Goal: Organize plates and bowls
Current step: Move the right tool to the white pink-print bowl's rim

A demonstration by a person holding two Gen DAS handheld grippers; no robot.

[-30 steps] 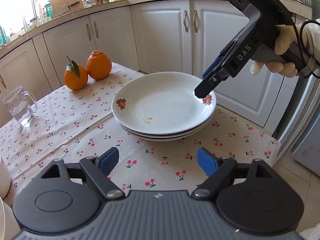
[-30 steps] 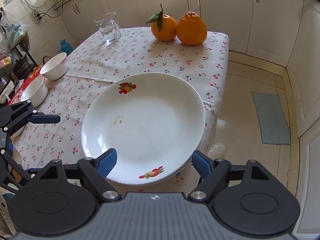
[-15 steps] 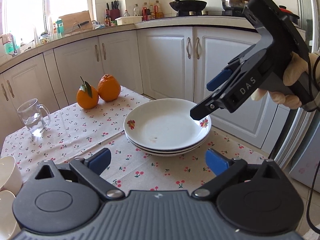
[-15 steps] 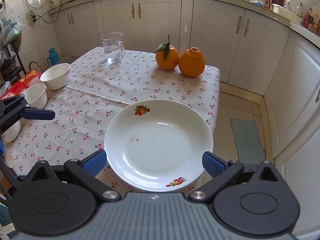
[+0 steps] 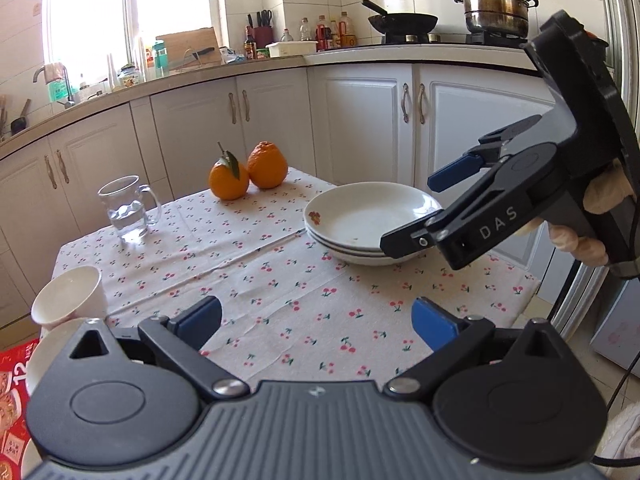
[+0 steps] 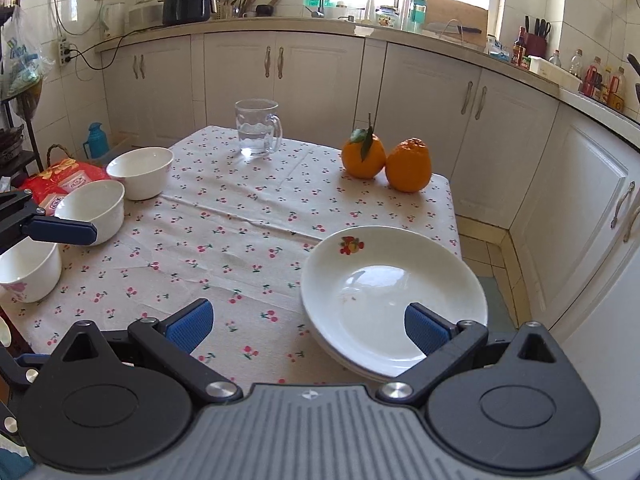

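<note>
Plates stacked, bowls still loose; both tools standing empty and wide open.

Going left to right in the right wrist view: three white bowls (image 6: pixel 140 172) are sitting apart along the left edge of the desk (image 6: pixel 240 240), not nested yet; the left tool (image 5: pixel 316 320) is hanging spread over the near edge, nothing between its pads; the plate stack (image 6: pixel 394 300) is sitting at the near right corner, looking finished; the right tool (image 6: pixel 308 324) is hovering just over its near rim, jaws apart, not touching it. The glass mug (image 6: pixel 258 128) and two oranges (image 6: pixel 386 158) are at the far edge. Versus a second ago: both tools are wider and pulled back from the plates, bowls now showing.
</note>
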